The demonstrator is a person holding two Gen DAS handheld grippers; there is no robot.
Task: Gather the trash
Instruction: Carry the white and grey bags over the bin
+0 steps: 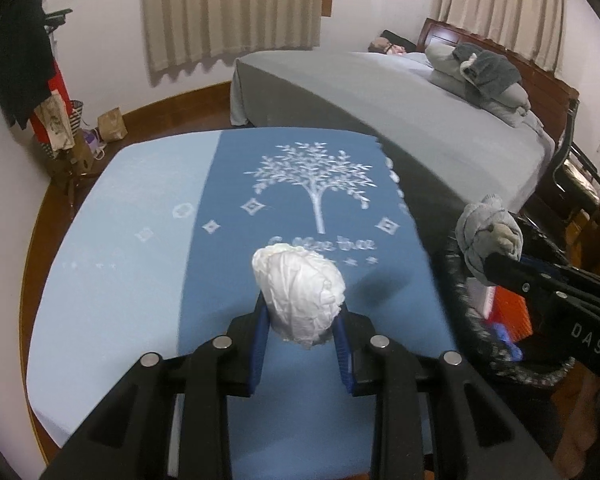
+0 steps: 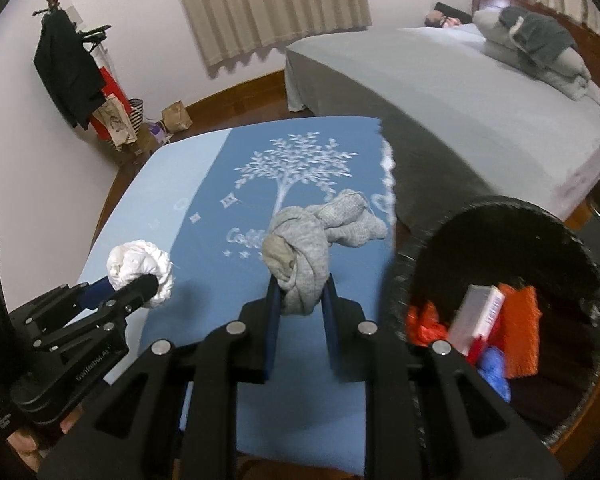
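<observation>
Evidently both hands are carrying loads toward the bin at once. The left tongs [image 1: 300, 316] are pinching a crumpled white wad [image 1: 300, 296] between blue pads, holding it clear above the blue tree-print blanket [image 1: 292, 184]. The right tongs [image 2: 300, 300] are squeezing a knotted grey sock [image 2: 308, 248], its loose end hanging free (so it may snag on a rim). Each piece is sitting high in its grip, probably so it falls cleanly once released. The black bin [image 2: 540, 216] is standing just right of the blanket's edge, beside the grey bed [image 2: 460, 92], already holding orange and red scraps and a small box [image 2: 476, 312]. Its mouth is looking wide and unobstructed; the right tongs are nearer it, so the left load needs room to cross behind.
</observation>
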